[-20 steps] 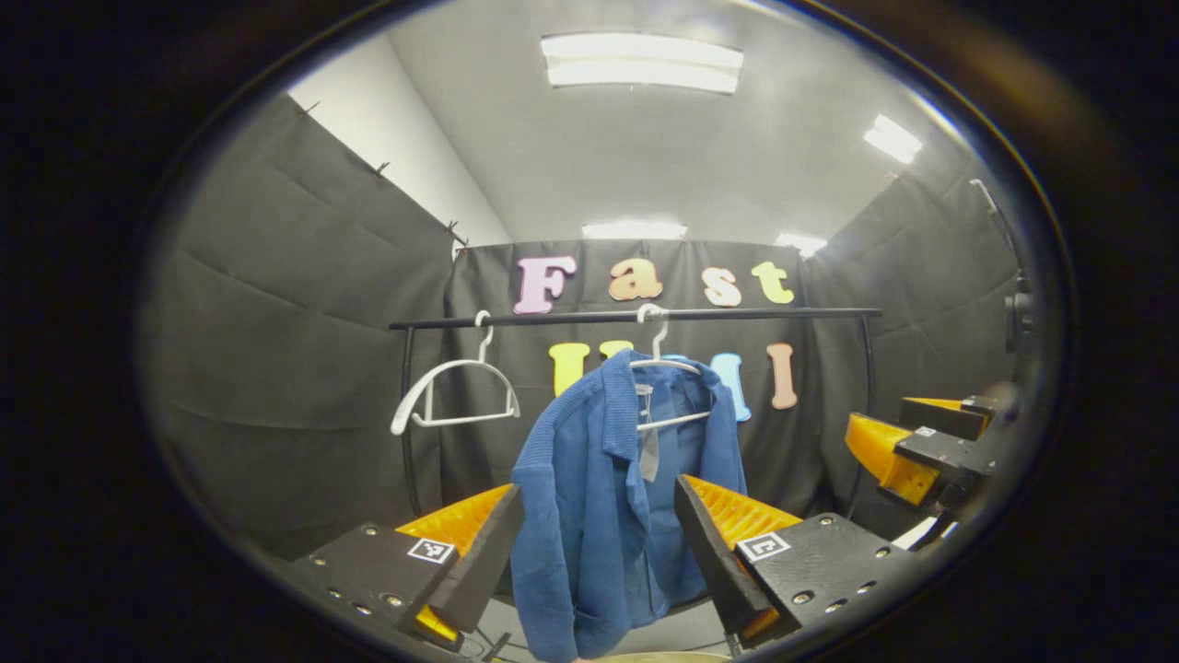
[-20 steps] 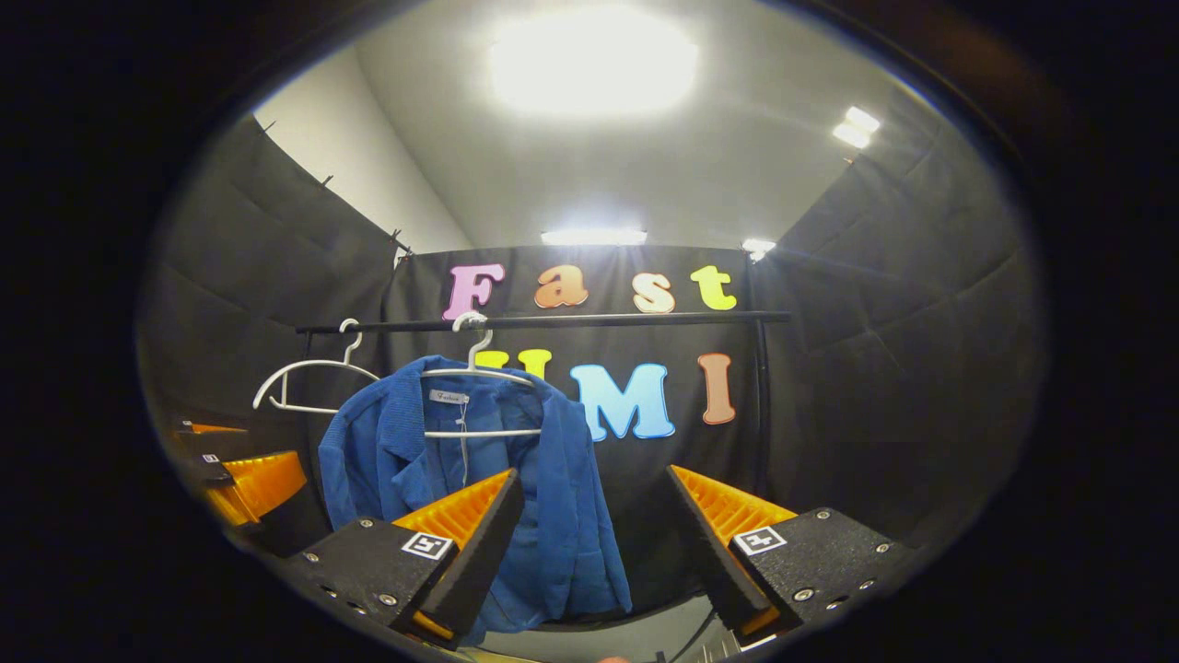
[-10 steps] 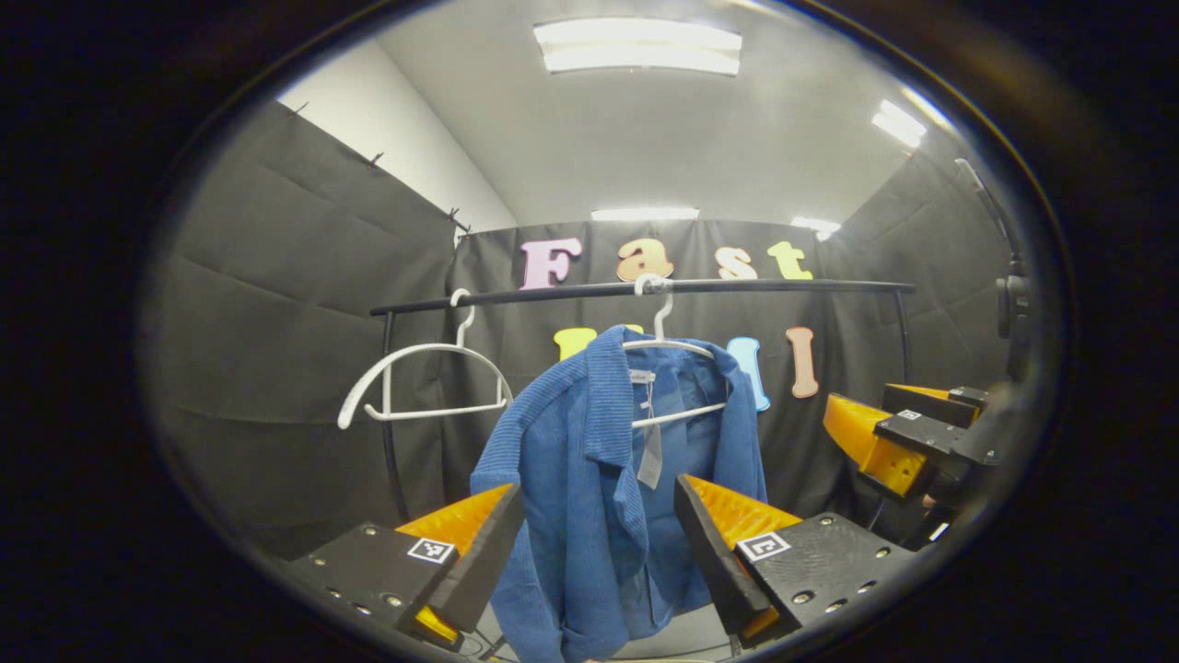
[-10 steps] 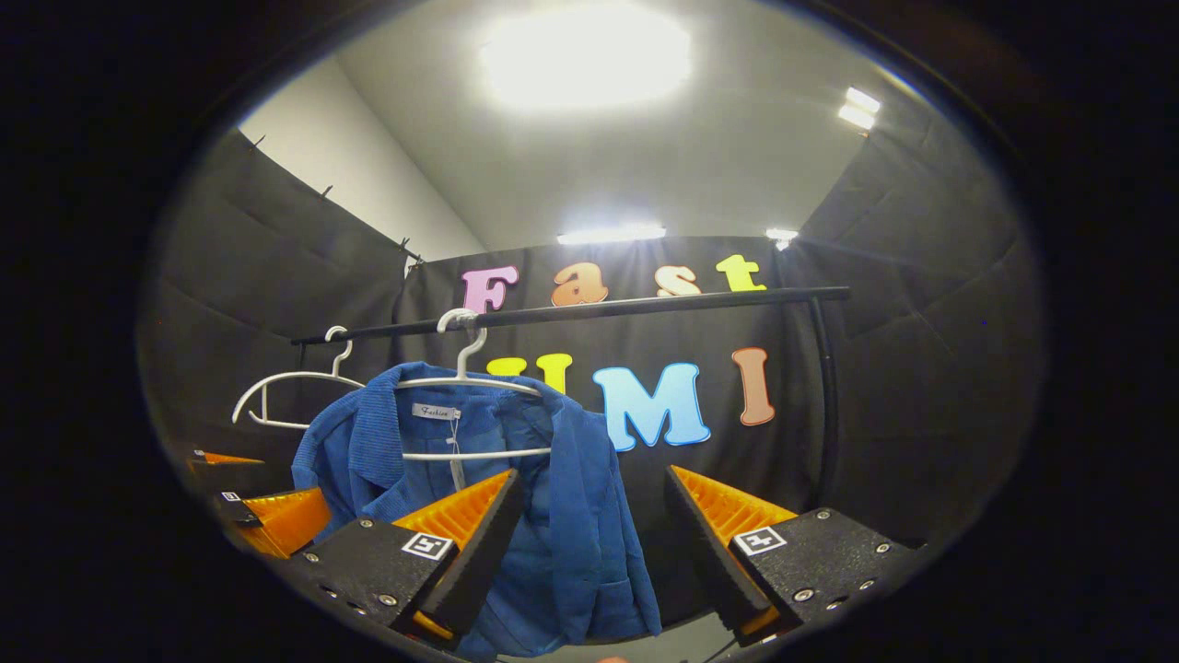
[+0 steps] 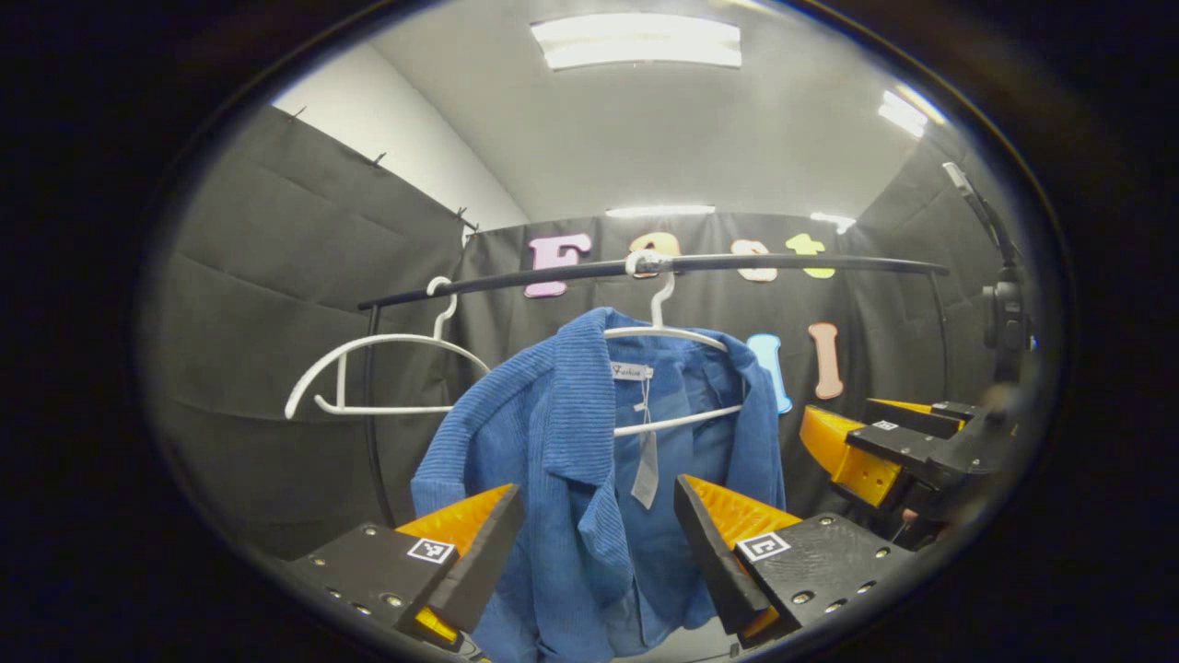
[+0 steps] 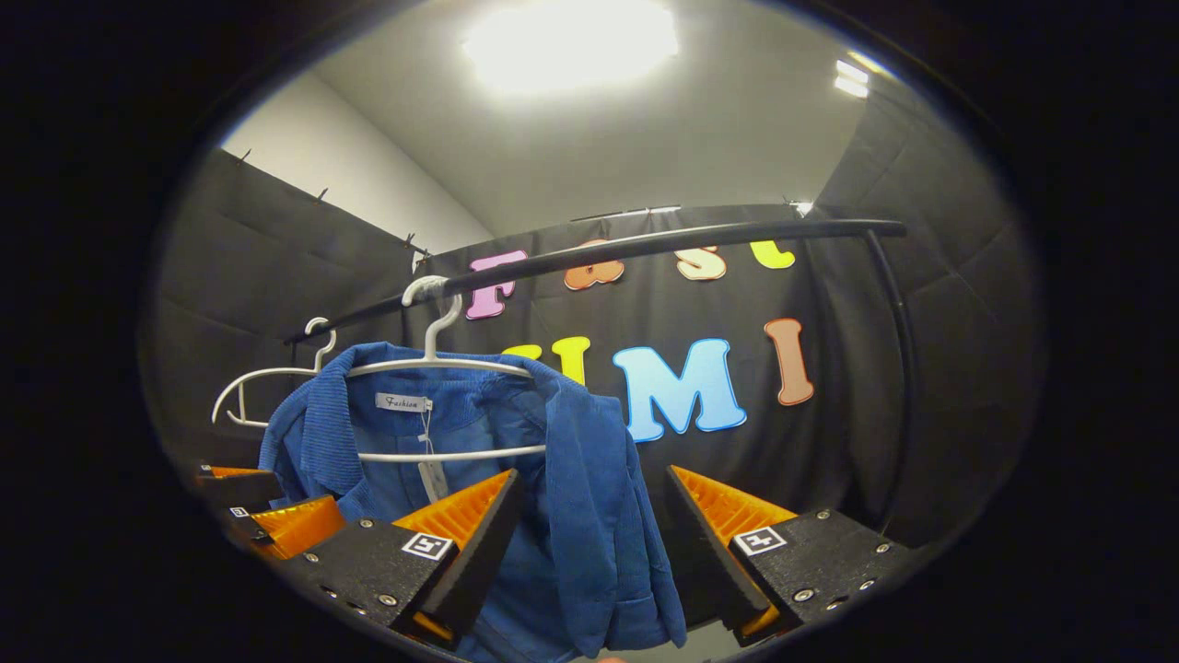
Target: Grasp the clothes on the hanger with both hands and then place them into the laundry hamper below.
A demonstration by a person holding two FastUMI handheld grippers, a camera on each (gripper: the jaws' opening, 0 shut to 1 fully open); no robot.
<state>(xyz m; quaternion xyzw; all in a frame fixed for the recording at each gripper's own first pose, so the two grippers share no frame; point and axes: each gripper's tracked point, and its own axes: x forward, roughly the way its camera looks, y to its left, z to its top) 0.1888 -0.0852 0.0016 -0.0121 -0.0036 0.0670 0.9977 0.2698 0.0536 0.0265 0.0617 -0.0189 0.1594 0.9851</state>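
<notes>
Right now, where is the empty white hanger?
In the left gripper view, the empty white hanger hangs on the black rail, just left of the blue jacket on its own hanger.

Left gripper point(image 5: 599, 520) raised, jaws wide apart, right gripper point(image 6: 585, 516) raised alongside, jaws wide apart

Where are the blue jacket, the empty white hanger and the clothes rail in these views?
blue jacket point(image 5: 553, 433), left gripper view, on its ribbed left lapel.
empty white hanger point(image 5: 368, 345), left gripper view, on its curved upper arm.
clothes rail point(image 6: 663, 242), right gripper view, on the middle of the black bar.
</notes>
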